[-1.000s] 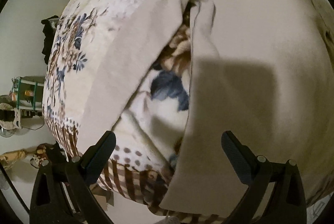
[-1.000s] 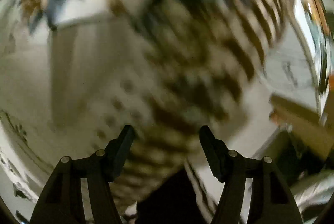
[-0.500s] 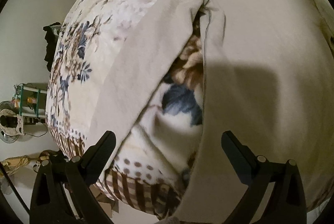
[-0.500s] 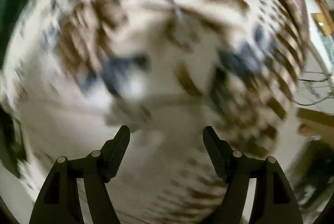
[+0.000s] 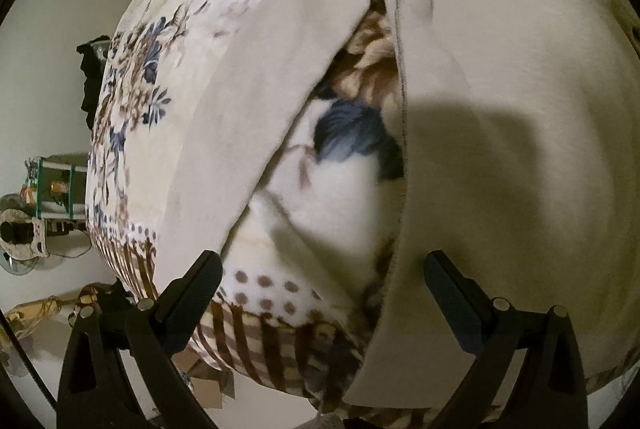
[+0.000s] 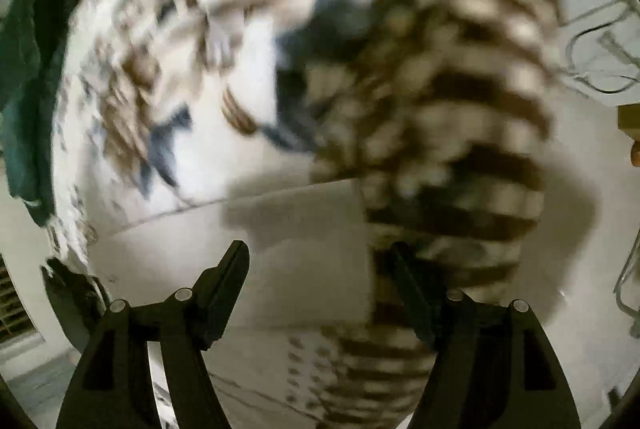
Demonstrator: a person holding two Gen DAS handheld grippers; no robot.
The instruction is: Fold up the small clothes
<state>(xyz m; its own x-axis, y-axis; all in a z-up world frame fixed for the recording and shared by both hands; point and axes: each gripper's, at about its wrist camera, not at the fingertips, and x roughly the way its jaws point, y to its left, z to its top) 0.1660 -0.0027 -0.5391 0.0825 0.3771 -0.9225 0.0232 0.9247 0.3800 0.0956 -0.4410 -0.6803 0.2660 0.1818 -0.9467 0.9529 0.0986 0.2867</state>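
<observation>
**Both grippers open above a beige garment on a floral blanket**

Left wrist view: The left gripper point(image 5: 322, 275) has its jaws spread wide and grips nothing. Beyond it a beige garment point(image 5: 500, 109) lies on a floral blanket point(image 5: 132, 77). The garment's two parts diverge toward the gripper, leaving a wedge of blanket exposed between them; a stitched hem point(image 5: 400, 61) borders the wedge on the side of the larger part. A dark shadow falls on the garment just beyond the gripper.

Right wrist view: The picture is motion-blurred. The right gripper point(image 6: 318, 263) is likewise wide open and empty. A corner of the garment point(image 6: 304, 229) lies just beyond its fingertips, on the blanket point(image 6: 460, 109), whose brown stripes run beside the corner. A green cloth point(image 6: 24, 89) sits at the blanket's far edge.
</observation>
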